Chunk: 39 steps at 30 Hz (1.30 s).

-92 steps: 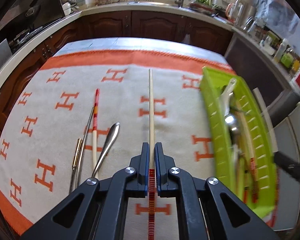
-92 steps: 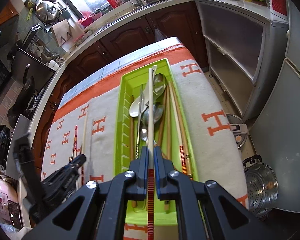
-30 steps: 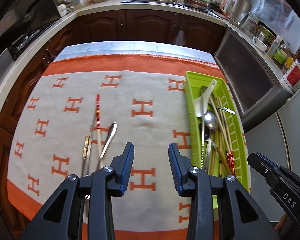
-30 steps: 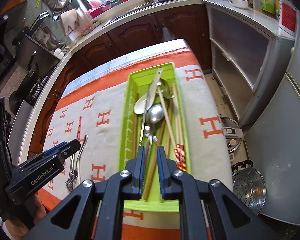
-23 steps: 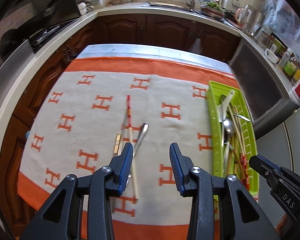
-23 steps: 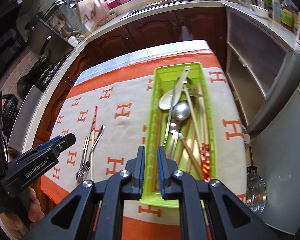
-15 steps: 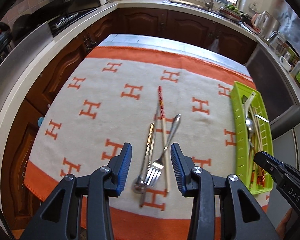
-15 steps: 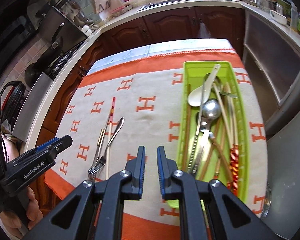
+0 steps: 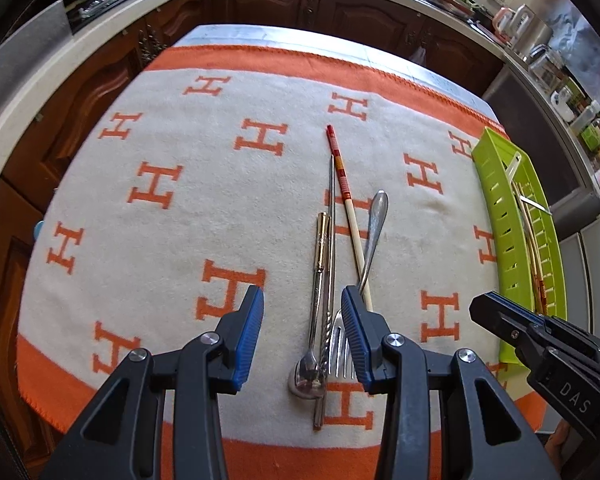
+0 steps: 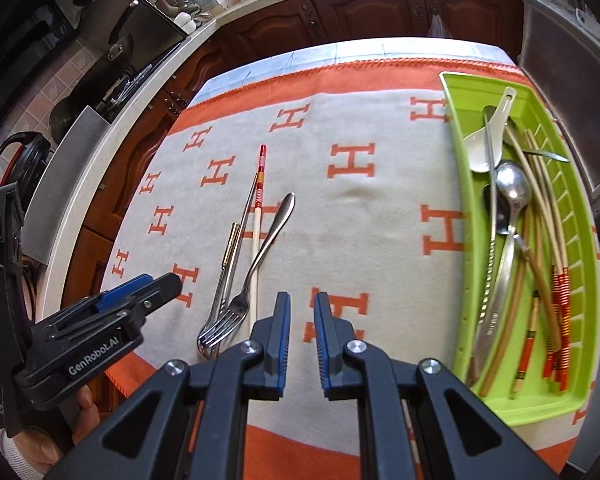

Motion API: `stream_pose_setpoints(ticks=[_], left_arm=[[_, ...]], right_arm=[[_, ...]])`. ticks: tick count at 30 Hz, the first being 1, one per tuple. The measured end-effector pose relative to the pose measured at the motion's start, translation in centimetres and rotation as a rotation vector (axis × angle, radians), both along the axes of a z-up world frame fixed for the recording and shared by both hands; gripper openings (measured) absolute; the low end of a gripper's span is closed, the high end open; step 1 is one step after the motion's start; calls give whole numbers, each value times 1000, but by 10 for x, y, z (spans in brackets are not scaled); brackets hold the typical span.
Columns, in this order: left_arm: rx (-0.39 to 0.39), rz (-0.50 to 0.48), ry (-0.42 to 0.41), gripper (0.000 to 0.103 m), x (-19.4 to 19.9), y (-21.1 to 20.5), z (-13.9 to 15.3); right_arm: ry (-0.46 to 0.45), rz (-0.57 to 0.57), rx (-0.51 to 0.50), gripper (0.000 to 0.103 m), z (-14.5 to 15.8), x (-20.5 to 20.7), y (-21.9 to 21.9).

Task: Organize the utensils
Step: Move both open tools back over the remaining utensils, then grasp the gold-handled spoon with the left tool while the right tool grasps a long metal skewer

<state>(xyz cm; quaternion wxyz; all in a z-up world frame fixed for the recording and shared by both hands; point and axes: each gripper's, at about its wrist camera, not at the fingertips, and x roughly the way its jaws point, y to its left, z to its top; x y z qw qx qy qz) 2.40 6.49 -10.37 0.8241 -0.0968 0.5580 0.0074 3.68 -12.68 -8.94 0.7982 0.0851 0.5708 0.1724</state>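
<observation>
Most utensils already lie in the green tray [image 10: 456, 128] at my right. 4 remain on the surface: fork [image 9: 342, 344], gold-handled spoon [image 9: 320, 264], chopstick [image 9: 346, 196], thin steel rod [image 9: 331, 216]. My left gripper [image 9: 302, 328] hovers over them, fingers apart; right gripper [image 10: 302, 340] nearly closed, empty.

Fork [image 9: 363, 276], chopstick [image 9: 346, 196], small spoon [image 9: 315, 304] side by side on blanket [image 9: 180, 220] — tray [image 10: 580, 240] lies well right
</observation>
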Motion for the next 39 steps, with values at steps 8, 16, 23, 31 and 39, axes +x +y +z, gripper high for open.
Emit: stream_pose_setpoints(ticks=[8, 16, 23, 31, 39], left_arm=[[0, -70, 63, 29, 20, 0, -33], [43, -126, 51, 28, 29, -8, -38], [112, -164, 16, 27, 28, -16, -40], [30, -105, 7, 3, 32, 13, -39], [-41, -9, -6, 2, 25, 48, -32]], right_arm=[[22, -13, 0, 12, -16, 1, 15], [43, -26, -1, 12, -27, 4, 22], [40, -25, -9, 12, -31, 7, 26], [25, -15, 0, 12, -32, 10, 30], [4, 37, 48, 12, -29, 13, 51]])
